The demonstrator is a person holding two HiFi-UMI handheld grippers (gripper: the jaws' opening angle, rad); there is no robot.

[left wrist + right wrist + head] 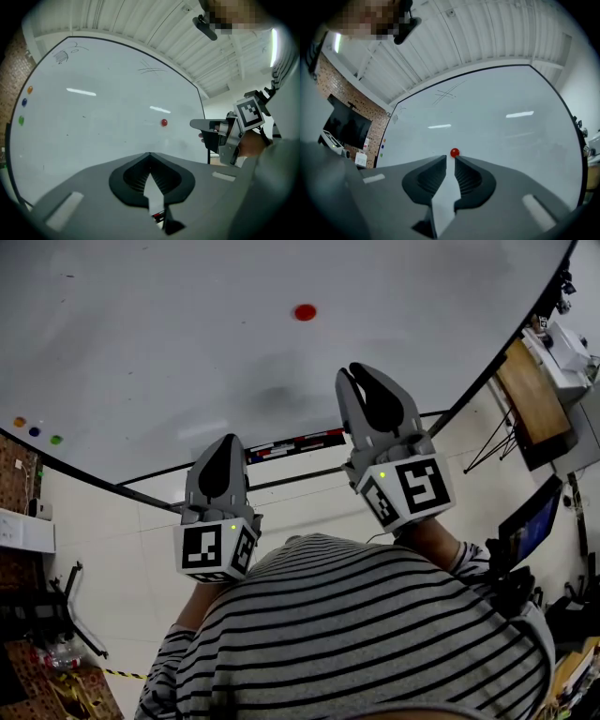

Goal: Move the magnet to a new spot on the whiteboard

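Only left gripper view shows left claw [150,154] closed; magnet [164,123] beyond.

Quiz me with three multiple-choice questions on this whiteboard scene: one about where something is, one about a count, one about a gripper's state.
1. Where is the red magnet relative to the right gripper?
A. On the whiteboard, beyond the jaw tips, not gripped
B. Clamped between the jaws
C. Lying on the floor

2. How many small coloured magnets sit near the whiteboard's left edge?
A. One
B. Three
C. Five

3. How do the left gripper jaws stand?
A. Wide apart
B. Together, nothing between them
C. Closed on a marker pen

Answers:
1 A: the right gripper view shows the magnet on the board past the parted jaws.
2 B: orange, blue and green dots show in the head view.
3 B: the left gripper view shows the tips meeting with nothing held.
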